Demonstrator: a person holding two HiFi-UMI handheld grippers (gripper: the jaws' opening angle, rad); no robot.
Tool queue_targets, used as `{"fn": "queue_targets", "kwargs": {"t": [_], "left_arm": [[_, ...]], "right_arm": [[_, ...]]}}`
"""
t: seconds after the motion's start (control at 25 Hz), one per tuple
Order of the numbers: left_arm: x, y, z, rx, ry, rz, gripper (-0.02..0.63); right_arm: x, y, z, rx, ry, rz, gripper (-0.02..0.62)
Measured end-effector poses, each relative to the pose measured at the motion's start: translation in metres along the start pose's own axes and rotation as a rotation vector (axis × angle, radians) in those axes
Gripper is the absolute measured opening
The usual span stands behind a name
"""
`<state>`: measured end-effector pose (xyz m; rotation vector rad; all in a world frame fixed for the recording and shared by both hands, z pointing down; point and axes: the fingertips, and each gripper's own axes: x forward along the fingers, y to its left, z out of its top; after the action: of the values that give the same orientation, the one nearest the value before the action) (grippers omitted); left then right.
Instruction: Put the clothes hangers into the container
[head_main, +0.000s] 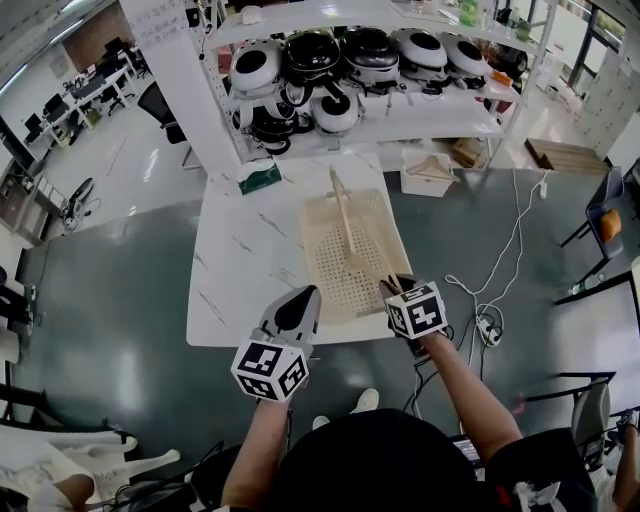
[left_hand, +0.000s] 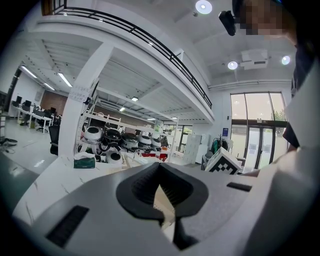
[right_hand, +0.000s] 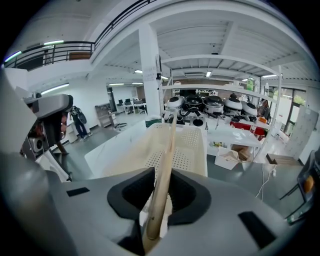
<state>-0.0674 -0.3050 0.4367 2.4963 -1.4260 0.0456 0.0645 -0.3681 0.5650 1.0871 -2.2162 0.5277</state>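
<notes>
The wooden hanger (head_main: 346, 225) slants over the beige container (head_main: 312, 262) on the white table (head_main: 240, 260). My right gripper (head_main: 396, 290) pinches its near end, while my left gripper (head_main: 297, 313) waits just beside the container, jaws pressed together on nothing. I judge this the placing step: next I lower the hanger inside the walls, then let the right jaws spread.

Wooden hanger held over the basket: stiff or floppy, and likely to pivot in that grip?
Probably stiff: the hanger runs straight though the right gripper pinches only its near end. Held that far from its middle, it may pivot between the fingers. It looks like light wood, and could tip sideways in the basket.
</notes>
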Motion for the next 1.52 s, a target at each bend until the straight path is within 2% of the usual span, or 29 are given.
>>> {"fn": "queue_targets", "kwargs": {"t": [0.6, 0.84, 1.04, 1.52], "left_arm": [[0.003, -0.004, -0.004, -0.003, 0.006, -0.009, 0.005], [0.006, -0.006, -0.002, -0.004, 0.006, -0.015, 0.005], [0.007, -0.008, -0.003, -0.005, 0.008, -0.023, 0.005], [0.006, -0.010, -0.003, -0.001, 0.010, -0.028, 0.005]], "right_arm": [[0.001, -0.017, -0.010, 0.036, 0.021, -0.054, 0.117], [0.001, -0.026, -0.019, 0.033, 0.068, -0.083, 0.170], [-0.002, -0.034, -0.019, 0.044, 0.050, -0.113, 0.183], [-0.010, -0.035, -0.008, 0.056, -0.010, -0.122, 0.183]]}}
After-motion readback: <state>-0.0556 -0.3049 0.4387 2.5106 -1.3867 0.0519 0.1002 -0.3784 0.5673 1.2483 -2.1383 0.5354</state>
